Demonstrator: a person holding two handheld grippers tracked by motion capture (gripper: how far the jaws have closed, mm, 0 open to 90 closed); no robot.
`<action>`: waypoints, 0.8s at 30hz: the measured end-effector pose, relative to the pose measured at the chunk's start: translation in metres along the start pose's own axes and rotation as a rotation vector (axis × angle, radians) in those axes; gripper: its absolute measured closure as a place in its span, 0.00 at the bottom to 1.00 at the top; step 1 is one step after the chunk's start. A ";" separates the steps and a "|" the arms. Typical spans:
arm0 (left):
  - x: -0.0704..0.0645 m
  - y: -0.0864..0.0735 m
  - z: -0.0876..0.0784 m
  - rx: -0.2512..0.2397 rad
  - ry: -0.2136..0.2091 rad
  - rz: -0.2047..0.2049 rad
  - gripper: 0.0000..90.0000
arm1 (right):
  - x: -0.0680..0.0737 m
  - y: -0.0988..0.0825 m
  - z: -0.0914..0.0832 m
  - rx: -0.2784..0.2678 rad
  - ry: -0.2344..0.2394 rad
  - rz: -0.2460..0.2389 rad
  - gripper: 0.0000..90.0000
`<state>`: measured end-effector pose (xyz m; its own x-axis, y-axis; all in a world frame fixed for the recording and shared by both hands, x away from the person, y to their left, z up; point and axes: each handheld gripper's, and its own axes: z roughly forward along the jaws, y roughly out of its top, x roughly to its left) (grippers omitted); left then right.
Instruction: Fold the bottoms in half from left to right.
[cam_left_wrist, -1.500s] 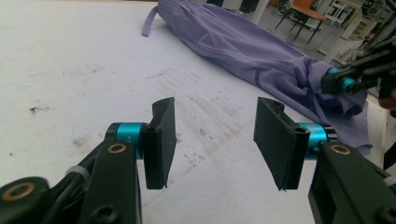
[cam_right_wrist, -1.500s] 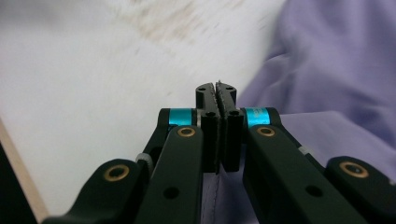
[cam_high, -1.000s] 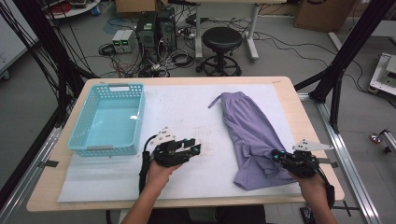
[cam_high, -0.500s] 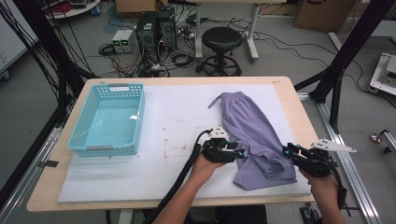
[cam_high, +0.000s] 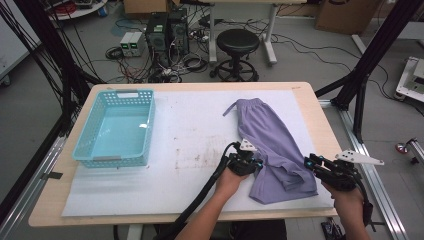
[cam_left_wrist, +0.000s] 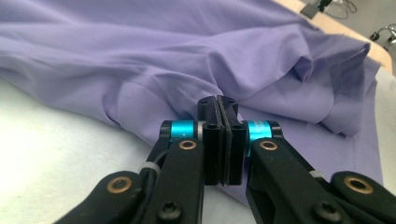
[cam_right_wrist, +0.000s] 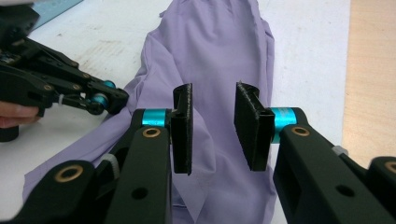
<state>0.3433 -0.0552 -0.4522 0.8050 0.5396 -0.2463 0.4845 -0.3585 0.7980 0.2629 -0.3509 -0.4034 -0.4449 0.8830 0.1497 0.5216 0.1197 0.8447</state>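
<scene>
Pinching the near left edge of the purple garment, the left gripper has just brought its jaws together; its own view shows the pads flush with a fold of cloth at their tips, probably to lift or fold that side. The right gripper hovers over the garment's near right end with jaws apart and nothing between them. The garment lies crumpled on the white mat; the blue basket sits well apart at the left, with nothing in between.

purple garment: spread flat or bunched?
Bunched. The purple garment lies as a long, creased strip on the white mat, with folds piled near the left claw; not laid flat.
</scene>
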 end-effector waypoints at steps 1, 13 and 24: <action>0.001 0.000 -0.003 -0.003 0.000 -0.001 0.98 | 0.000 0.000 0.000 0.001 -0.001 0.004 0.76; 0.025 -0.024 -0.067 0.025 0.066 -0.043 0.98 | 0.004 0.000 0.003 0.008 0.008 -0.009 0.76; 0.032 -0.028 -0.077 -0.042 0.074 -0.023 0.67 | 0.011 0.001 0.008 0.021 0.023 -0.027 0.75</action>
<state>0.3293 0.0308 -0.4397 0.7656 0.6028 -0.2248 0.4865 -0.3138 0.8153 0.2645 -0.3369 -0.4047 -0.4755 0.8687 0.1389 0.5241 0.1529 0.8378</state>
